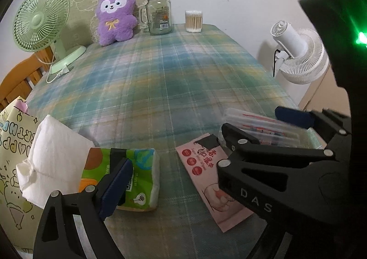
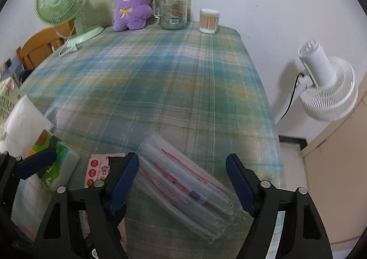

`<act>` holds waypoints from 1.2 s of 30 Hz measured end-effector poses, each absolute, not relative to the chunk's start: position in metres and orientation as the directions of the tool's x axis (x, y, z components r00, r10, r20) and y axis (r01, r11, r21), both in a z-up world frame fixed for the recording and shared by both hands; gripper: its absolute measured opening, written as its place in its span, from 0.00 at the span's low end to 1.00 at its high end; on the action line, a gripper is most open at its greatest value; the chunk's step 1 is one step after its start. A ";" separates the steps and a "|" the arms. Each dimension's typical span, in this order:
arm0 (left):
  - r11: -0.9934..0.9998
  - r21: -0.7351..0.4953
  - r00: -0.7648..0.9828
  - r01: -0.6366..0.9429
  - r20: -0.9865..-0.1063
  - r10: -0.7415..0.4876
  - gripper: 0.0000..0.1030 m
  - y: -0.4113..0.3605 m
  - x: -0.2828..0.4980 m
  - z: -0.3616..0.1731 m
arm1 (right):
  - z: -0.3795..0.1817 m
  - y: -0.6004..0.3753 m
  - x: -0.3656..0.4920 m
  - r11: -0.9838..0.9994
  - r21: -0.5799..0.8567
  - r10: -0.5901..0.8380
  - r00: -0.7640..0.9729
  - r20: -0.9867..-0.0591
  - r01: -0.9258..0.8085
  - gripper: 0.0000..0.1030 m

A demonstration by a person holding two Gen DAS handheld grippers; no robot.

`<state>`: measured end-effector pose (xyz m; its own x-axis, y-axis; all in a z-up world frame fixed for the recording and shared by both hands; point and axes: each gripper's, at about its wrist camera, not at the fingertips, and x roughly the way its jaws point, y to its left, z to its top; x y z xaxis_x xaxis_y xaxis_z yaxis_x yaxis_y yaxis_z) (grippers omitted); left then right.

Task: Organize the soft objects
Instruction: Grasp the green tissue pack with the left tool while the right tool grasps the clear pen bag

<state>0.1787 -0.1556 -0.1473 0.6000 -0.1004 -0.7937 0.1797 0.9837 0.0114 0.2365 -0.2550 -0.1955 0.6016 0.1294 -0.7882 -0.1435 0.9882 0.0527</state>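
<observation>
Jaws of the right gripper (image 2: 182, 181) stand wide apart, one blue pad on each side of a clear plastic pack (image 2: 185, 188) with red print that lies flat and slanted on the plaid tablecloth (image 2: 160, 89); the pack sits between the pads, and contact cannot be made out because the pack is blurred. In the left wrist view the same gripper reaches in from the right, its fingers around the pack at the near right edge of the table.

Only one blue pad of the left gripper (image 1: 115, 186) shows clearly in its own view, low on the near left, over a green tissue packet (image 1: 137, 176); whether its jaws are open or closed cannot be told. Just left of that packet, touching it, lies a white folded tissue bundle (image 1: 55, 155). To the packet's right, apart from it, a pink wet-wipe pack (image 1: 206, 174) lies flat, partly under the right gripper.

At the far edge, against the wall, stand a purple plush toy (image 1: 114, 16), a glass mug jar (image 1: 159, 15) with a black lid just to its right, and a tub of cotton swabs (image 1: 193, 21) farther right. A green desk fan (image 1: 41, 20) stands at the far left corner. A white fan (image 2: 325, 89) stands off the table on the right.
</observation>
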 end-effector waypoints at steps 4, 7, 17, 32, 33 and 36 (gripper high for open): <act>0.983 0.021 0.602 0.182 -0.793 -0.094 0.92 -0.156 0.179 -0.146 | -0.194 -0.250 0.231 0.983 0.080 0.162 0.596 -0.786 -0.162 0.43; 0.982 0.029 0.605 0.186 -0.791 -0.091 0.92 -0.157 0.177 -0.145 | -0.193 -0.250 0.227 0.983 0.094 0.171 0.600 -0.782 -0.159 0.29; 0.986 0.049 0.642 0.159 -0.764 -0.066 0.92 -0.150 0.159 -0.138 | -0.180 -0.248 0.201 0.980 0.147 0.200 0.645 -0.738 -0.135 0.16; 0.995 0.065 0.664 0.076 -0.748 -0.002 0.92 -0.115 0.165 -0.135 | -0.169 -0.217 0.200 0.969 0.189 0.246 0.647 -0.721 -0.158 0.16; 0.996 0.063 0.662 0.063 -0.749 0.006 0.92 -0.111 0.167 -0.136 | -0.169 -0.215 0.201 0.969 0.189 0.247 0.646 -0.722 -0.159 0.16; 0.998 0.055 0.654 0.037 -0.756 0.017 0.92 -0.103 0.173 -0.140 | -0.172 -0.210 0.206 0.969 0.188 0.245 0.640 -0.728 -0.158 0.16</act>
<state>0.1732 -0.1031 -0.1402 0.6539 0.0169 -0.7564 0.0372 0.9978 0.0545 0.2055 -0.2099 -0.1718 0.6401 0.2455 -0.7280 -0.1579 0.9694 0.1880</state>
